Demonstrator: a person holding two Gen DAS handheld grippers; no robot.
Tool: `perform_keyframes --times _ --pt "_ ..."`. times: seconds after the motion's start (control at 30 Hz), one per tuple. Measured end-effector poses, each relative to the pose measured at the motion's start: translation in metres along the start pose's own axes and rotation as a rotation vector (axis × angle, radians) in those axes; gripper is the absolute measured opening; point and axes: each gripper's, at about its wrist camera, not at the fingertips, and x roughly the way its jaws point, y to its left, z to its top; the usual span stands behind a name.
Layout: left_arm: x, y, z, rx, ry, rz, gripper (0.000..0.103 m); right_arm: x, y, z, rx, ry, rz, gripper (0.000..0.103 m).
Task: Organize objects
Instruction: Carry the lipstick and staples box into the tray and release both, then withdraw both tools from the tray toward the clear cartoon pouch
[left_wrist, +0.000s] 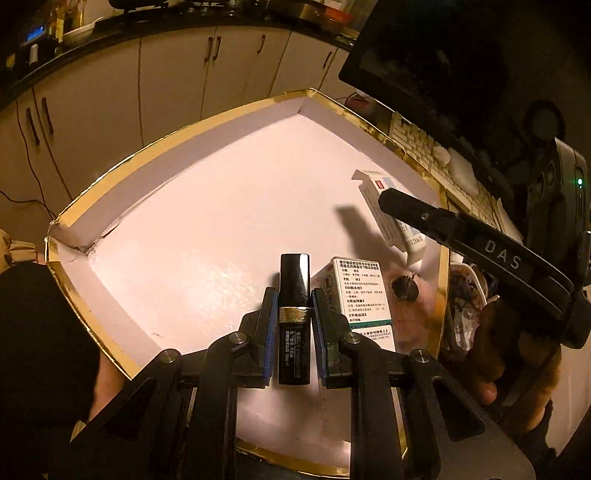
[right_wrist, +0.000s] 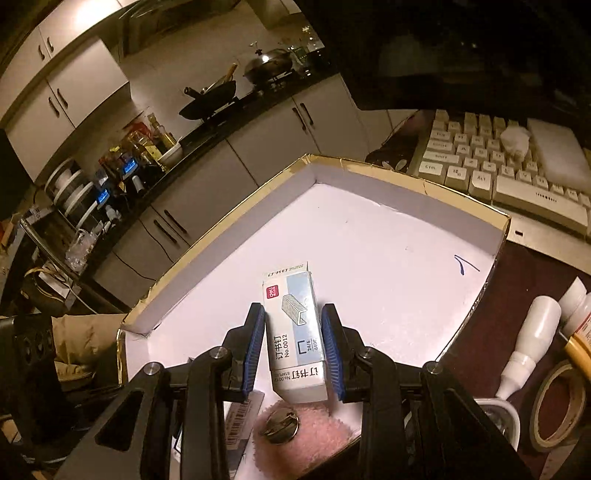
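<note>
**Both grippers loaded over the gold-rimmed tray**

Your left gripper (left_wrist: 294, 314) has its jaws closed on a black lipstick tube (left_wrist: 294, 317), pads pressed against both sides at its gold band. The tube points forward, away from you, over the near part of the white tray (left_wrist: 177, 236). Just to the right of the tube, a white medicine box (left_wrist: 364, 295) with green print stands on the tray floor near the tray's right edge. Beside it, a round metal piece (left_wrist: 404, 288) lies on a pink fuzzy pad (left_wrist: 417, 314).

Your right gripper (right_wrist: 293, 347) has its jaws clamped on a staple box (right_wrist: 295, 332), white and pale blue with a staple drawing on top. The right pad sits flush on the box; the left pad meets it near the tip. In the left wrist view you can see that box (left_wrist: 373, 199) held above the tray near its right edge. In the right wrist view the pink pad (right_wrist: 314, 435) and metal piece (right_wrist: 279, 426) lie below the box, at the tray's near edge.

Beyond the tray's far right edge, a keyboard (right_wrist: 495, 173) rests on the desk. To the right of the tray lie a white squeeze bottle (right_wrist: 532, 339) and a tape roll (right_wrist: 557, 406).
</note>
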Motion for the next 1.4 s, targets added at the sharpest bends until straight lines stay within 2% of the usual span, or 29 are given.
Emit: perform_keyframes --times 0.17,0.43,0.5,0.57,0.63,0.7,0.87,1.0,1.2,1.3,1.4 --pt "0.003 -0.005 0.0 0.009 0.003 0.004 0.017 0.005 0.013 -0.004 -0.09 -0.006 -0.065 0.033" --pt "0.001 -0.006 0.001 0.013 -0.024 0.005 0.017 0.008 0.022 -0.012 -0.185 0.009 -0.098 0.034" --pt "-0.002 -0.005 0.002 0.007 -0.038 0.016 0.027 0.008 0.022 -0.012 -0.19 0.016 -0.095 0.035" --pt "-0.009 -0.004 0.001 0.0 -0.064 0.013 0.029 0.007 0.02 -0.01 -0.18 0.025 -0.08 0.039" --pt "-0.017 -0.003 -0.002 -0.013 -0.087 -0.003 0.031 0.005 0.018 -0.008 -0.15 0.039 -0.047 0.052" --pt "-0.023 -0.002 -0.004 -0.023 -0.097 -0.012 0.032 0.0 0.016 -0.007 -0.122 0.036 -0.001 0.057" --pt "-0.043 -0.009 -0.016 -0.01 -0.144 -0.036 0.032 -0.043 0.01 -0.011 -0.082 -0.043 0.027 0.057" --pt "-0.053 -0.024 -0.027 0.026 -0.165 -0.064 0.032 -0.079 -0.009 -0.033 -0.04 -0.047 0.035 0.057" --pt "-0.043 -0.062 -0.032 0.089 -0.136 -0.099 0.032 -0.125 -0.042 -0.071 0.027 -0.059 0.028 0.057" --pt "-0.042 -0.087 -0.04 0.132 -0.125 -0.121 0.033 -0.144 -0.055 -0.09 0.034 -0.074 -0.018 0.057" --pt "-0.036 -0.108 -0.045 0.166 -0.106 -0.134 0.043 -0.156 -0.07 -0.104 0.053 -0.073 -0.047 0.057"
